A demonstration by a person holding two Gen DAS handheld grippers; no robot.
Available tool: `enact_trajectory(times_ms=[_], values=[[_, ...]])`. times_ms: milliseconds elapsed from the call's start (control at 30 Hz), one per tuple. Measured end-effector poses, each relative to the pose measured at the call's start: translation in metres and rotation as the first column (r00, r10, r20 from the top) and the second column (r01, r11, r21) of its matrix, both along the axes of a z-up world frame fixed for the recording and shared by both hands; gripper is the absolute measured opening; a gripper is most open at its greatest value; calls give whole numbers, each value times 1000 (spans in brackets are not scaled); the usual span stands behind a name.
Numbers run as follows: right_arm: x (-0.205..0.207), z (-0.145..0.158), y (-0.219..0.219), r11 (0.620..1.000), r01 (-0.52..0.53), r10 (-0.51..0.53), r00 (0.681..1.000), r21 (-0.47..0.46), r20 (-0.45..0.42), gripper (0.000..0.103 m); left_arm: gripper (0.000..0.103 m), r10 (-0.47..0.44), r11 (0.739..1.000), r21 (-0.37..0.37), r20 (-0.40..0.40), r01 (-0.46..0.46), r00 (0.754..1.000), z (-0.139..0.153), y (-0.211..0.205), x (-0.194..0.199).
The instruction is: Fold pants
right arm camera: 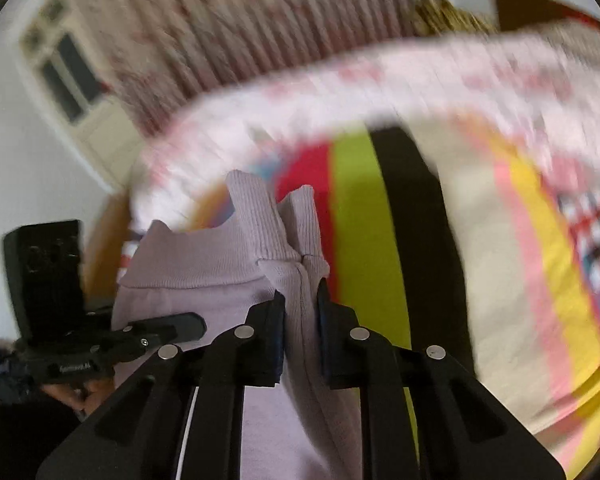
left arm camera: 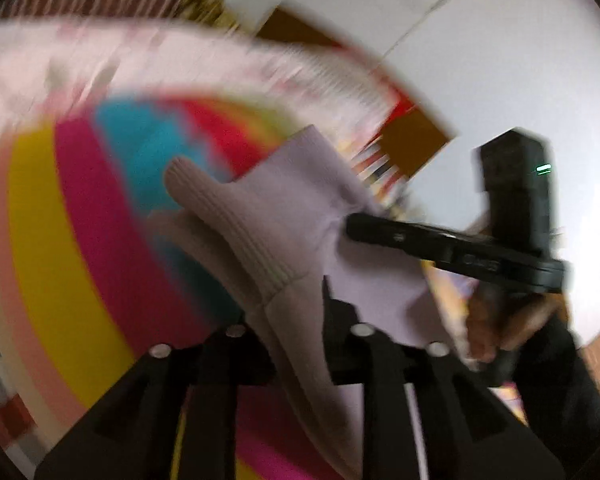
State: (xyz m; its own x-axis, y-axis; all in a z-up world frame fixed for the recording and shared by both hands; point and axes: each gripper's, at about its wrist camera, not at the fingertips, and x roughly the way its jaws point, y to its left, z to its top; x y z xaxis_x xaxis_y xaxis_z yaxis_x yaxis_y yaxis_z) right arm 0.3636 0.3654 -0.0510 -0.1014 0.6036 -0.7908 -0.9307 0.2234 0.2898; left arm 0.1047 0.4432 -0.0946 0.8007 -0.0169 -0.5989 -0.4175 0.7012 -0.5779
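While both views were smeared with motion blur, the left gripper [left arm camera: 298, 312] was clamped on a fold of soft lilac knit pants [left arm camera: 284, 216], its 2 black fingers pinching fabric beside a ribbed cuff. The right gripper [right arm camera: 300, 312] likewise gripped a bunched seam of the pants. Beyond them lay a bedspread [right arm camera: 364, 208] of broad bright stripes, and farther off a pleated curtain [right arm camera: 240, 28].
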Motion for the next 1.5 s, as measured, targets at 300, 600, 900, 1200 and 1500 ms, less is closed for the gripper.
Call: enact_trajectory(times_ms=[300, 600, 900, 1200, 1500], values=[[-16, 71, -81, 974, 88, -95, 995, 208, 22, 71, 94, 151, 985, -104, 151, -137, 977, 26, 9, -69], [-90, 29, -163, 985, 136, -142, 988, 111, 57, 71, 93, 39, 977, -213, 161, -4, 986, 12, 3, -49], [-124, 16, -234, 952, 284, -285, 958, 116, -8, 71, 91, 83, 958, -286, 172, -31, 982, -3, 38, -20], [-170, 20, -386, 808, 573, -584, 811, 137, 47, 71, 30, 55, 927, -374, 145, 3, 988, -17, 59, -13], [-209, -14, -516, 542, 840, -823, 529, 7, 209, 69, 11, -107, 957, 286, 217, 42, 970, 137, -75, -19]])
